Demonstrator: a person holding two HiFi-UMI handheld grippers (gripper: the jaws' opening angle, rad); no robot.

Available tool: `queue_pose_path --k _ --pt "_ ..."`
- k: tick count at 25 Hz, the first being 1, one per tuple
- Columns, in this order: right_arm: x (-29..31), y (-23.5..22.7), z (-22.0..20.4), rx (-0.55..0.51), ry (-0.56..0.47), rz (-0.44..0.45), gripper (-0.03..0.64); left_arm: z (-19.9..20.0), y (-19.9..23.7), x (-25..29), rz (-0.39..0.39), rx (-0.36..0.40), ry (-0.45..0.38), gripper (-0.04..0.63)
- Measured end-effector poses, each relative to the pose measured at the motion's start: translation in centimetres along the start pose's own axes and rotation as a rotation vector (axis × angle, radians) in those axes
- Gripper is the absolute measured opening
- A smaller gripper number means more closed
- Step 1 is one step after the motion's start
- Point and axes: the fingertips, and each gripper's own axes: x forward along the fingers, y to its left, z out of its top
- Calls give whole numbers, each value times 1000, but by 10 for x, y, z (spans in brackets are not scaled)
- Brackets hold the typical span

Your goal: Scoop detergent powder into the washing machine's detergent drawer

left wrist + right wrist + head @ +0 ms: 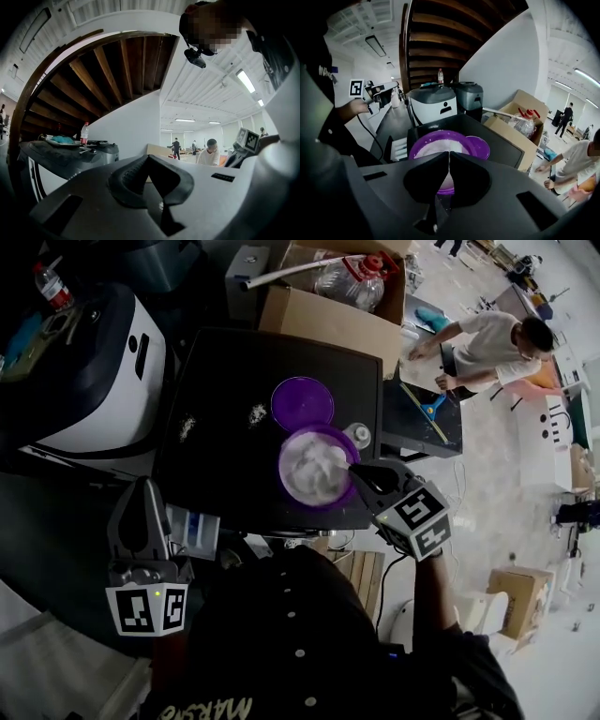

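A purple bowl (317, 465) (436, 147) of white detergent powder stands on the black washing machine top (234, 371). Its purple lid (302, 402) lies just behind it. At the bowl's right rim, my right gripper (361, 472) (449, 157) is shut on a thin pale scoop handle that reaches into the powder; the scoop's head is hidden. The detergent drawer (192, 526) (398, 150) stands pulled out at the machine's front left. Beside the drawer, my left gripper (145, 486) (149, 159) is shut and holds nothing, and it points up and away.
Two small powder spills (255, 412) lie on the machine top, and a small clear cup (359, 435) sits by the bowl. A cardboard box with a water jug (337, 296) stands behind. A white-and-black appliance (94, 371) is at the left. A person (487, 343) leans over a table at the right.
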Motion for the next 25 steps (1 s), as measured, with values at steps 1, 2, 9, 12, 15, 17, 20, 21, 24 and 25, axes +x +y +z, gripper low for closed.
queue_pose_path --k 1,2,9,12,15,17,20,21,24,25 --pt "5 2 -6 -13 38 6 34 -2 -1 0 2 -2 9 5" --pt "10 4 -13 -29 80 12 34 -5 -1 0 3 -4 20 5" --pt "42 13 -39 -83 231 48 34 -18 0 5 17 -10 64 5" --pt "42 11 -36 -57 196 44 37 -19 1 5 22 -10 70 5" --pt "38 16 -33 -9 169 97 219 -20 1 5 20 -10 70 5" --pt "33 15 -30 -11 146 88 218 -18 -1 5 12 -8 64 5" --pt "22 5 -16 -15 52 16 212 -15 -4 7 -3 -5 49 5" --pt "17 2 -8 -7 2 -7 181 -13 -5 8 -8 -5 43 5" --pt "-3 -4 19 38 -180 -54 89 -8 -9 8 -22 -2 25 5" --pt "-11 -5 29 51 -248 -68 58 -6 -10 8 -25 -3 20 5"
